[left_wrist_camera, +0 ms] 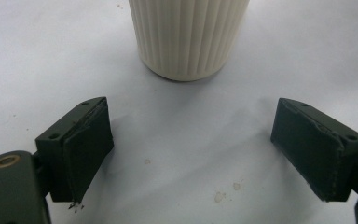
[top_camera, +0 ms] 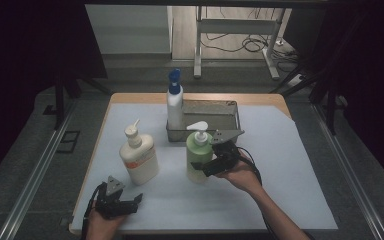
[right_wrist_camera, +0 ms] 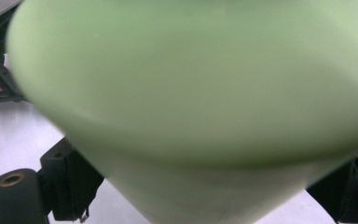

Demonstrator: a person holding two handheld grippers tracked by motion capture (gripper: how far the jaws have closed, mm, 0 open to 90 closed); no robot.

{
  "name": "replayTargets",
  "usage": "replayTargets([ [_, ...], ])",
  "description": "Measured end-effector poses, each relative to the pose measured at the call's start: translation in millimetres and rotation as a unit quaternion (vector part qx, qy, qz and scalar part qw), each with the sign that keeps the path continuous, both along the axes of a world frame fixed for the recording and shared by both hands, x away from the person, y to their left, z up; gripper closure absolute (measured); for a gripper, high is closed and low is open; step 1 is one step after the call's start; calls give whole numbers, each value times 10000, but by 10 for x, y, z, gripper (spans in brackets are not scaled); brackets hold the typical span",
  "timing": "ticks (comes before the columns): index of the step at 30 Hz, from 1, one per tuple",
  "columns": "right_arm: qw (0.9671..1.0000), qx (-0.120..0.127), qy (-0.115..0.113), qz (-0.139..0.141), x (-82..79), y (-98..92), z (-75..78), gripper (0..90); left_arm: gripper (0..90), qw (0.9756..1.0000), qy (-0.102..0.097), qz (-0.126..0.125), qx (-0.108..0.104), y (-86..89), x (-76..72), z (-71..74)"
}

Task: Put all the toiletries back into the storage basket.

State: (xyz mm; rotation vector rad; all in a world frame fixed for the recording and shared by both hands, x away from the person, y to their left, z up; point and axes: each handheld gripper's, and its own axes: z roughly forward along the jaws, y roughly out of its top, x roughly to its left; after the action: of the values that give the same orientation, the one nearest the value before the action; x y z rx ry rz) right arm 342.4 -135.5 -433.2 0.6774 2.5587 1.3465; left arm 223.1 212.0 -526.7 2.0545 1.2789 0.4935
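Note:
A pale green pump bottle point(top_camera: 198, 155) stands at the middle of the white mat, and its blurred body point(right_wrist_camera: 191, 116) sits very close between the jaws in the right gripper view. My right gripper point(top_camera: 205, 167) point(right_wrist_camera: 209, 196) is shut on it from the right side, one jaw on each flank. A cream pump bottle point(top_camera: 139, 157) stands to the left; its ribbed base point(left_wrist_camera: 189, 37) is just ahead of my left gripper point(top_camera: 127, 202) point(left_wrist_camera: 191, 154). That gripper rests near the front left edge, open, with nothing between its jaws.
A metal tray point(top_camera: 225, 107) sits at the back of the table, with a white bottle with a blue cap point(top_camera: 174, 105) upright at its left end. The white mat point(top_camera: 280, 165) covers most of the wooden table. Floor, cables and frame legs lie beyond.

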Motion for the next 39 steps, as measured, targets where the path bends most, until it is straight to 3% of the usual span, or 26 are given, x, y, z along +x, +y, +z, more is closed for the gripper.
replayTargets([
  [18, 9993, -353, 11, -102, -5, 53, 88, 124, 121, 10000, 3, 0, 0, 0, 1, 1],
  [39, 9986, -378, -52, -355, 145, 59, 453, 124, 121, 10000, -1, 7, -9, 0, 2, -1],
])
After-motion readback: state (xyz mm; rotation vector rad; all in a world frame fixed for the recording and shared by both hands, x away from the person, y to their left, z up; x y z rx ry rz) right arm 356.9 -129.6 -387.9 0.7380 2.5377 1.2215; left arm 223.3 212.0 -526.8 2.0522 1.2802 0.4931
